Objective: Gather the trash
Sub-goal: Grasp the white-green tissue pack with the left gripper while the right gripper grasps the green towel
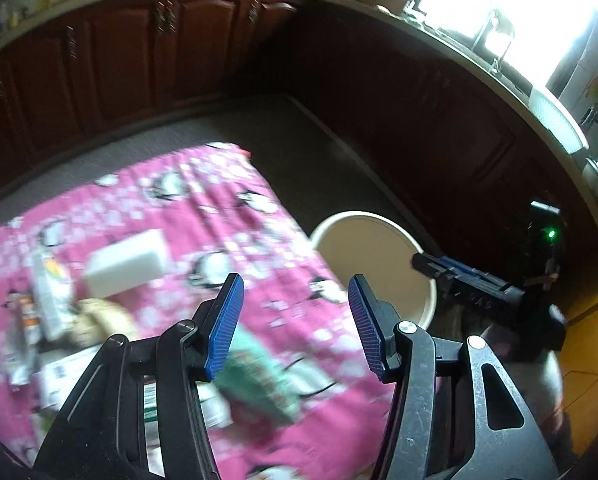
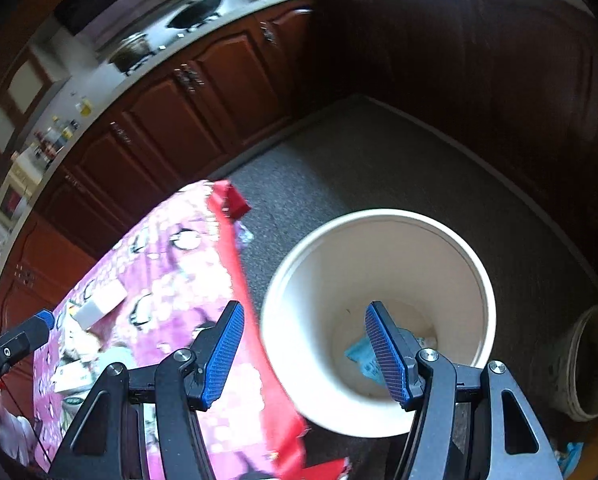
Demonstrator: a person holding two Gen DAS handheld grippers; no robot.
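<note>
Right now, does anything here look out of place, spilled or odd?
Nothing looks spilled or broken. Loose trash lies scattered on the pink cloth, not yet in the bucket, which holds only a blue wrapper. Both the left gripper and the right gripper are open and empty.

pink penguin-print cloth (image 1: pixel 283 280), cream bin (image 2: pixel 307 280)
</note>
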